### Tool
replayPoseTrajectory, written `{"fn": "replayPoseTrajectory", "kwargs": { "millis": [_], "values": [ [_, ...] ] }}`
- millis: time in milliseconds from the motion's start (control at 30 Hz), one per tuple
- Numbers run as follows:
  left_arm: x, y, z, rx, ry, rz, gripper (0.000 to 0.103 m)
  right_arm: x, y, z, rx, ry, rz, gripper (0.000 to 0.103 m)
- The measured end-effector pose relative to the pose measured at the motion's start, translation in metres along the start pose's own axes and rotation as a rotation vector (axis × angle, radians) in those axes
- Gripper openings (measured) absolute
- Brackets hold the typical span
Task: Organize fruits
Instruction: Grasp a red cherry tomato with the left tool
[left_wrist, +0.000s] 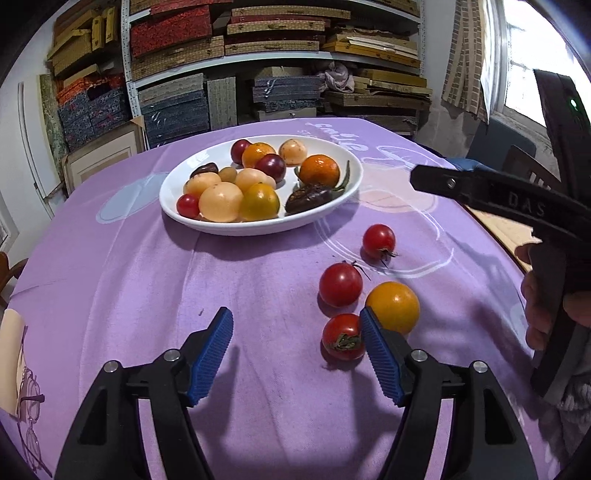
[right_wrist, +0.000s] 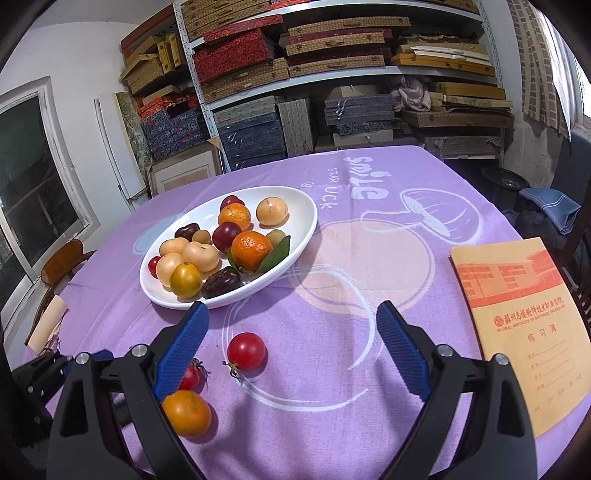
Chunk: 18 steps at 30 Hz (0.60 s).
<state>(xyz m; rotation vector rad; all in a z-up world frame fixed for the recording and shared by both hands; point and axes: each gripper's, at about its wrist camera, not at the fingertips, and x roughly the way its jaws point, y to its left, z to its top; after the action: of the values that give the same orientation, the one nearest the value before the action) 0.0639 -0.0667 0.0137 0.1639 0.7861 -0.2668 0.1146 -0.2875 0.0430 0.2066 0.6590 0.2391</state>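
Both claws, left (left_wrist: 295, 354) and right (right_wrist: 291, 347), wide and empty; white plate (right_wrist: 306, 206) full of mixed fruit.

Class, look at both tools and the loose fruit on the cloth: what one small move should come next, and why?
Probably shift the left tool slightly right and close on the nearest red tomato. It lies beside the right pad, not centred between the open pads. Four fruits sit off the plate, and the right tool is open and empty.
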Motion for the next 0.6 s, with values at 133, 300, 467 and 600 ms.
{"fn": "replayPoseTrajectory", "kwargs": {
  "millis": [133, 300, 467, 600],
  "values": [
    [0.005, -0.010, -0.008, 0.042, 0.028, -0.029, 0.078, 0.000, -0.004, 0.001, 0.014, 0.001, 0.004, 0.090],
    [0.015, -0.007, -0.010, 0.017, 0.058, -0.049, 0.077, -0.001, -0.005, 0.002, 0.015, 0.000, 0.008, 0.090],
    [0.022, -0.001, -0.011, -0.024, 0.089, -0.094, 0.064, -0.002, -0.004, 0.002, 0.017, -0.001, 0.009, 0.090],
    [0.023, 0.000, -0.011, -0.032, 0.092, -0.098, 0.052, -0.001, -0.005, 0.002, 0.025, 0.003, 0.013, 0.090]
  ]
}}
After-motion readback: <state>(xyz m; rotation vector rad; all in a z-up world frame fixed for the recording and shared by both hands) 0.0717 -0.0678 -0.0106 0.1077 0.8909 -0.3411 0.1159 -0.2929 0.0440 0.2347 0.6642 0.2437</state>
